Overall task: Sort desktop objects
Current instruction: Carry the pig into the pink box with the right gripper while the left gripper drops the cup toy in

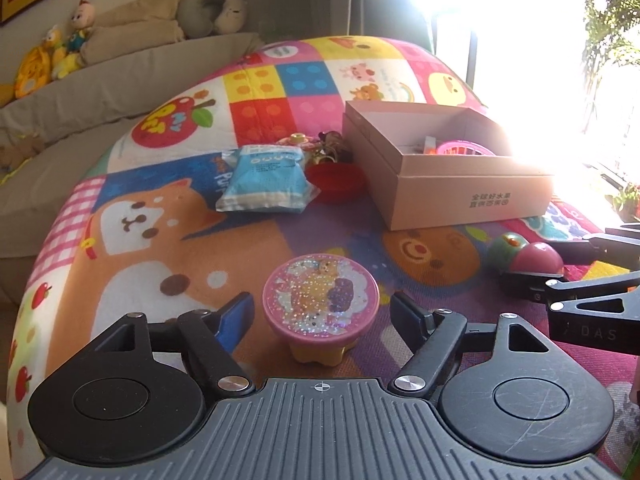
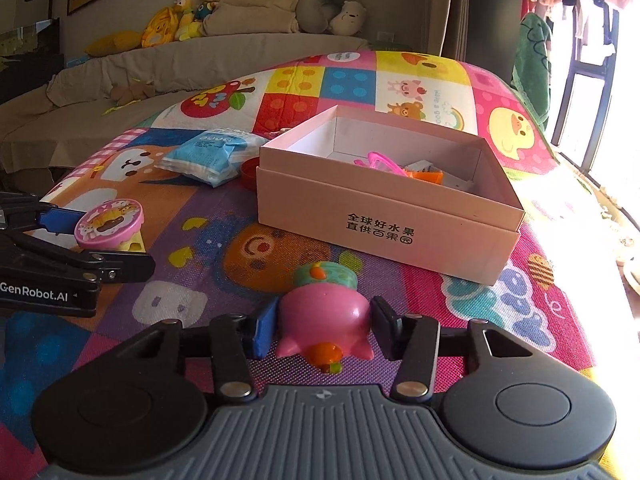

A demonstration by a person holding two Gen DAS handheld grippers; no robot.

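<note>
Pink toy: a glossy pink toy (image 2: pixel 322 320) with a green-and-orange end lies on the play mat (image 2: pixel 208 248), right between the fingers of the right tongs (image 2: pixel 323 330); it sits just in front of the pink box (image 2: pixel 384 216).
Right tongs: parted, blue pad to one side and black pad to the other, narrow gaps showing, neither pad clearly pressing on the toy. The left wrist view catches the same pair at its right edge (image 1: pixel 532 270), toy (image 1: pixel 538 258) between the fingers.
Glitter tub: a small round tub (image 1: pixel 320 304) with a pink sparkly lid and yellow base stands upright on the mat, in front of the box and off to its left, between the fingers of the left tongs (image 1: pixel 322 316).
Left tongs: spread wide, clear space on both sides of the tub, nothing gripped.
Pink box: open-topped, printed characters on its front wall; a pink basket (image 1: pixel 466 148) and orange bits (image 2: pixel 426 174) lie inside.
Blue packet: a soft blue-and-white packet (image 1: pixel 266 178) lies left of the box.
Red dish: a red dish (image 1: pixel 336 180) sits between packet and box, touching the packet's edge.
Behind the box: small trinkets (image 1: pixel 320 144), too cluttered to tell apart.
Beyond the mat: a sofa (image 2: pixel 224 52) with plush toys (image 2: pixel 188 12).
</note>
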